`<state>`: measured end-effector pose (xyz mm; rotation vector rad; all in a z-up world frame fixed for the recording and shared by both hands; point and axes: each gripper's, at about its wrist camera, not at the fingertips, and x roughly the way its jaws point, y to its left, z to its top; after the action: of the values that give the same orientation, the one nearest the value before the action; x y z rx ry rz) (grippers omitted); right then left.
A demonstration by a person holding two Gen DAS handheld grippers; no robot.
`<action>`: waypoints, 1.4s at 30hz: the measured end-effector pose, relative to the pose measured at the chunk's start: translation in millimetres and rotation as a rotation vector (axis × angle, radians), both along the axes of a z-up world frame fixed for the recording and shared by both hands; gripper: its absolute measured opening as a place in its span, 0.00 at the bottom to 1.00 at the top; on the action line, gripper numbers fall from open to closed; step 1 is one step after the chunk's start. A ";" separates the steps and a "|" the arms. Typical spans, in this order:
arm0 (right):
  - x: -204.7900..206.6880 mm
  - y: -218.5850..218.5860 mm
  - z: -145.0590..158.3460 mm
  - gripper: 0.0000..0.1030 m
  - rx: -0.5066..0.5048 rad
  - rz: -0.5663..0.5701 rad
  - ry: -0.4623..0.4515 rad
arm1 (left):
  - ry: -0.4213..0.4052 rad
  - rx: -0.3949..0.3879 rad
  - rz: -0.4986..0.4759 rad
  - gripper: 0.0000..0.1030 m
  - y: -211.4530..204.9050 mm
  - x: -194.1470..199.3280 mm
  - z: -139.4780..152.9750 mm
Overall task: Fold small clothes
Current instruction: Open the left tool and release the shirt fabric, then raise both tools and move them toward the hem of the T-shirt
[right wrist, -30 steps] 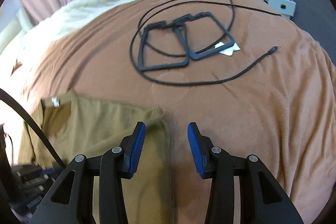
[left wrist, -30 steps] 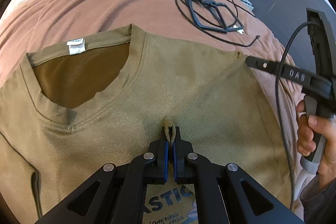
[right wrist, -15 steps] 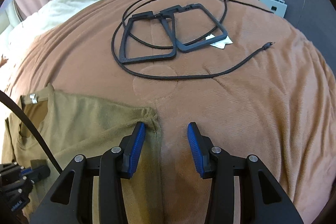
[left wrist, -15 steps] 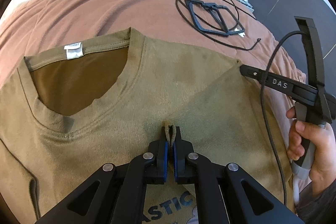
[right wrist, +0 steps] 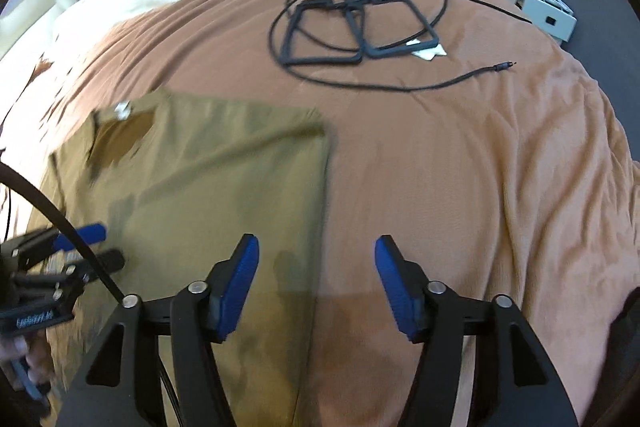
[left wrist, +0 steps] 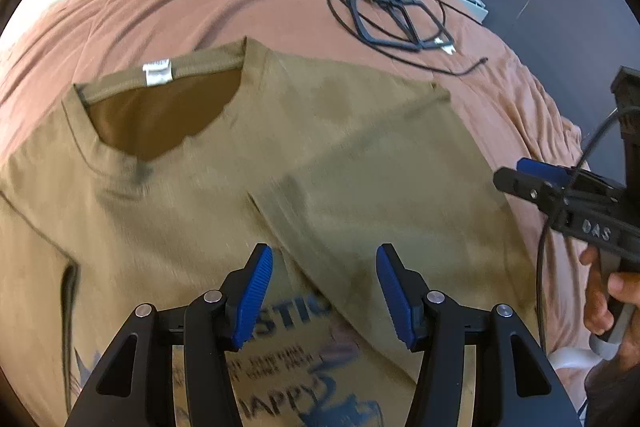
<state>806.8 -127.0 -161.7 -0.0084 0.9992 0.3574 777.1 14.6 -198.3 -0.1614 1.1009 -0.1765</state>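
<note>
An olive-green cotton T-shirt (left wrist: pixel 328 163) lies face up on the rust-brown bedspread (left wrist: pixel 208 11), its neckline and white neck label (left wrist: pixel 157 72) at the left of the left wrist view and its right side already laid over the chest, the folded flap's edge running down toward the blue printed lettering (left wrist: pixel 280 359) at the lower frame. Above that edge the left gripper (left wrist: pixel 325 289) has just been opening and now stands with its blue ribbed pads apart and nothing pinched between them, the cloth lying flat below. Further right in the same view the person's hand (left wrist: pixel 608 295) holds the handle of the right gripper (right wrist: pixel 316 287), whose jaws have likewise just been opening; seen from its own camera they are spread and empty, straddling the shirt's straight right-hand fold line, one pad over the fabric and the other over bare bedspread. Beyond the shirt, well apart from it, two black rectangular frames (right wrist: pixel 360 27) and a looped black cable (right wrist: pixel 400 83) rest on the bed. With this side fold released, the step appears to be settling it: the flap should be left flat and its edge parallel to the shirt's side before the other side is taken, and both tools are best lifted clear without dragging the loose cloth. Motion blur hides finer wrinkles.
</note>
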 end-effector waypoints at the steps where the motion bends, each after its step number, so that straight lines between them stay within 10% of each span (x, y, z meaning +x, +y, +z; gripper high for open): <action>1: -7.6 -0.9 -0.9 0.57 -0.010 0.008 0.007 | 0.005 0.001 -0.003 0.55 -3.1 -4.3 -0.7; 27: -111.6 -15.2 0.5 0.57 -0.210 -0.074 -0.004 | 0.016 -0.003 -0.040 0.55 -36.7 -100.5 -0.3; 42: -212.9 -40.3 80.6 0.58 -0.108 -0.078 -0.085 | -0.070 -0.002 -0.001 0.64 -1.1 -172.1 79.7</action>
<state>593.9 -167.3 -81.1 -0.0819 0.9310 0.2292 605.0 13.5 -118.6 -0.1551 1.0307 -0.1824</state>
